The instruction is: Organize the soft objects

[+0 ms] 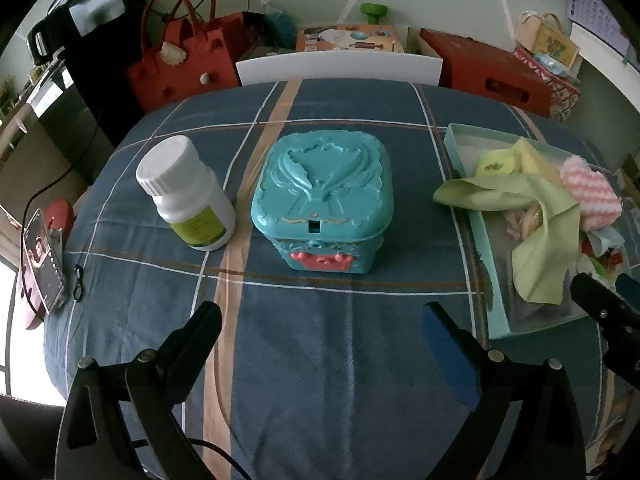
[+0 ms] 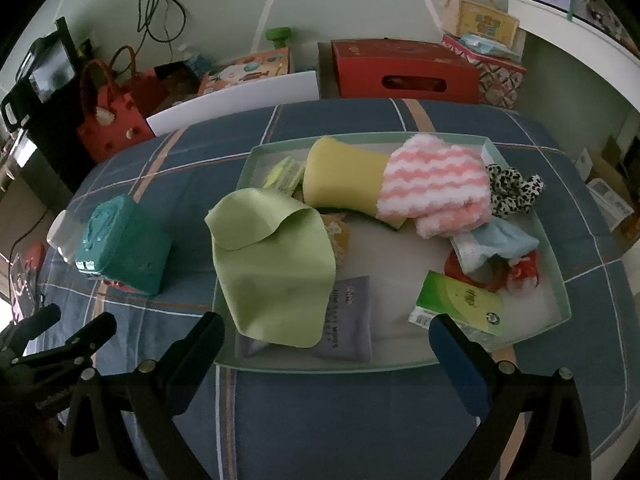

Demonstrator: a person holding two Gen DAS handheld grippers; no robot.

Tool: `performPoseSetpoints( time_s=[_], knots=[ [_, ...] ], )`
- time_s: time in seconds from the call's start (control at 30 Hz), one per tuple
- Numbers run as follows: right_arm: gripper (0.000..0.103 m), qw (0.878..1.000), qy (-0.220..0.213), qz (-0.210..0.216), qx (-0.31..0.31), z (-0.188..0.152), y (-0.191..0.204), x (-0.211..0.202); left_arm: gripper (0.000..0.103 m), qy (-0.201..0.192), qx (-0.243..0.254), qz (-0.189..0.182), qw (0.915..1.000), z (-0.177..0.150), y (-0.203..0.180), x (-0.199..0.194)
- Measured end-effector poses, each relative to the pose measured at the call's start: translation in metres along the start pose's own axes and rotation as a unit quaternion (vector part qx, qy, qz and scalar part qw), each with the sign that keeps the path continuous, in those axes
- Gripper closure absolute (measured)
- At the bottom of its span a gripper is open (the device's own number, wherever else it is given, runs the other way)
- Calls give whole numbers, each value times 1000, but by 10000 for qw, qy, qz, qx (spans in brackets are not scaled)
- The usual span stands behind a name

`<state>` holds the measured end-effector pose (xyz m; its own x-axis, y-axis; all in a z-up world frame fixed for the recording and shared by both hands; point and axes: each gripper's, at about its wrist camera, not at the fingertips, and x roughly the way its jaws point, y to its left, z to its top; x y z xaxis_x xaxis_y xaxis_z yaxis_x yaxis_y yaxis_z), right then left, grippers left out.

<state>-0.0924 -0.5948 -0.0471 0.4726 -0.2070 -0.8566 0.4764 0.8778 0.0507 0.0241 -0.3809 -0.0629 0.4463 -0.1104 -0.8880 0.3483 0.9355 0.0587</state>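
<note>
A pale green tray (image 2: pixel 560 280) (image 1: pixel 466 160) on the plaid tablecloth holds soft things. A light green cloth (image 2: pixel 276 268) (image 1: pixel 536 216) drapes over its left rim. Beside it lie a yellow sponge (image 2: pixel 344 180), a pink-and-white fluffy cloth (image 2: pixel 436 192) (image 1: pixel 592 192), a leopard scrunchie (image 2: pixel 512 190), a light blue cloth (image 2: pixel 496 244), a red scrunchie (image 2: pixel 520 272), a green tissue pack (image 2: pixel 460 302) and a grey wipes pack (image 2: pixel 346 332). My right gripper (image 2: pixel 326 340) stands open just before the tray's near rim. My left gripper (image 1: pixel 320 332) is open in front of the teal box (image 1: pixel 324 200).
A white pill bottle (image 1: pixel 186 196) stands left of the teal box. A phone (image 1: pixel 42 260) lies at the table's left edge. Behind the table are a white chair back (image 1: pixel 340 66), a red bag (image 1: pixel 184 60) and a red crate (image 2: pixel 404 72).
</note>
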Motion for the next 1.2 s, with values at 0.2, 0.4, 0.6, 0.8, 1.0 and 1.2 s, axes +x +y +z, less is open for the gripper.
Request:
performPoseSetpoints(
  time_s=[0.2, 0.4, 0.6, 0.8, 1.0, 1.2],
  knots=[
    [0, 10000, 22, -33, 25, 0, -5, 1, 4, 60, 41, 25, 10000, 0, -2, 2],
    [0, 10000, 44, -47, 20, 0, -6, 3, 4, 68, 35, 41, 10000, 0, -2, 2],
    [0, 10000, 66, -72, -5, -1, -5, 5, 4, 70, 22, 29, 10000, 0, -2, 2],
    [0, 9999, 88, -88, -17, -1, -5, 6, 4, 69, 15, 28, 10000, 0, -2, 2],
    [0, 9999, 102, -93, -22, -1, -5, 7, 4, 11, -6, 18, 10000, 0, 0, 0],
    [0, 9998, 139, -112, -47, -2, -4, 9, 4, 43, -32, -15, 10000, 1, 2, 1]
  ],
)
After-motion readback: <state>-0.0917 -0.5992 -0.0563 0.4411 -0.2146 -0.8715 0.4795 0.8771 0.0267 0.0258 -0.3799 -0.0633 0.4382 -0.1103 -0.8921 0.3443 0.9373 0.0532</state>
